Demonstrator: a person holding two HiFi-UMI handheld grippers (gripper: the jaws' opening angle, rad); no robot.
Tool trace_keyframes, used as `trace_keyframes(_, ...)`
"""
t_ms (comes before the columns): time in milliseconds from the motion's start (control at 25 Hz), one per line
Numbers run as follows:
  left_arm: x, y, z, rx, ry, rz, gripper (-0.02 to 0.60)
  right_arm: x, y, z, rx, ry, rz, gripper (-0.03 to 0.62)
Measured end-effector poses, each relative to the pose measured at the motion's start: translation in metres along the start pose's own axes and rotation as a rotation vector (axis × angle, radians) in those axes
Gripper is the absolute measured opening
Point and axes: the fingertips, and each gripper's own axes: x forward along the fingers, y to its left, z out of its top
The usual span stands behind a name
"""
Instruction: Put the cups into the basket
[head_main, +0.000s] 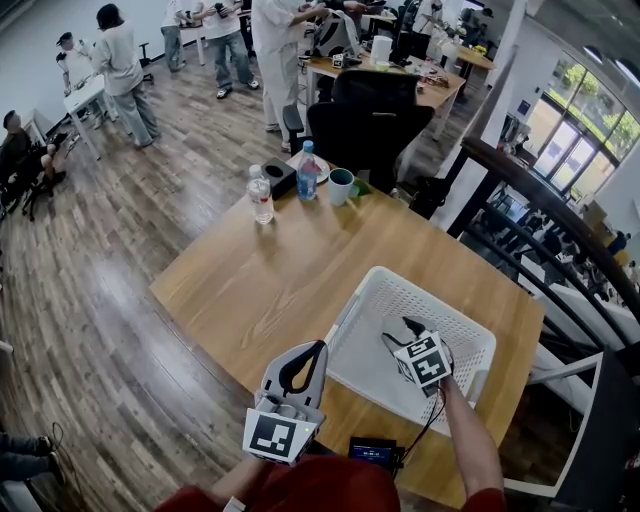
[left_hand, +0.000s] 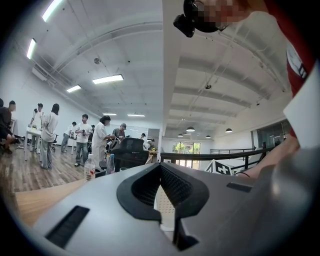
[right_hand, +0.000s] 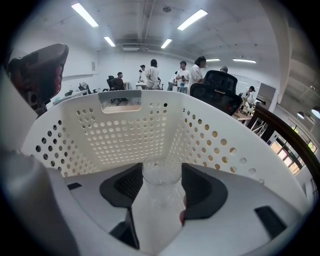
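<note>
A white perforated basket (head_main: 372, 375) stands on the wooden table (head_main: 260, 290) near its front right. My right gripper (head_main: 401, 330) reaches down inside it. In the right gripper view that gripper (right_hand: 161, 172) is shut on a clear plastic cup (right_hand: 156, 200), whose rim points at the basket's (right_hand: 120, 125) far wall. My left gripper (head_main: 320, 347) hovers beside the basket's left rim, jaws shut with nothing between them; in its own view the left gripper (left_hand: 161, 167) shows the basket's (left_hand: 166, 207) white wall through its gap. A teal mug (head_main: 341, 186) sits at the table's far edge.
Two water bottles (head_main: 261, 195) (head_main: 307, 172) and a black box (head_main: 279, 178) stand beside the mug. A small screen device (head_main: 375, 453) lies at the near edge. A black office chair (head_main: 365, 120) stands behind the table, a dark railing (head_main: 540, 200) runs at right, and people stand further back.
</note>
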Motion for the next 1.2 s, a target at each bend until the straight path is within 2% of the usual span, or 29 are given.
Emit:
trace_keyframes(120,0.001,0.001,0.003,0.014,-0.001,0.013,0.006,-0.001,-0.001,-0.003,0.002,0.01,-0.001,0.25)
trace_keyframes(280,0.002,-0.004,-0.001,-0.013,-0.001,-0.01,0.006,-0.002,-0.003,-0.005,0.007,0.019,-0.005,0.25)
trace_keyframes(560,0.0,-0.004,0.0,0.004,0.015,-0.003,0.006,-0.008,-0.004,-0.012,0.02,0.038,-0.007,0.25)
trace_keyframes(720,0.001,-0.012,-0.001,-0.01,-0.008,-0.034,0.006,-0.008,-0.005,-0.013,0.017,0.041,-0.011,0.25)
trace_keyframes(1200,-0.002,-0.011,0.001,-0.009,-0.001,-0.031,0.006,-0.009,-0.003,-0.013,0.011,0.041,-0.01,0.25)
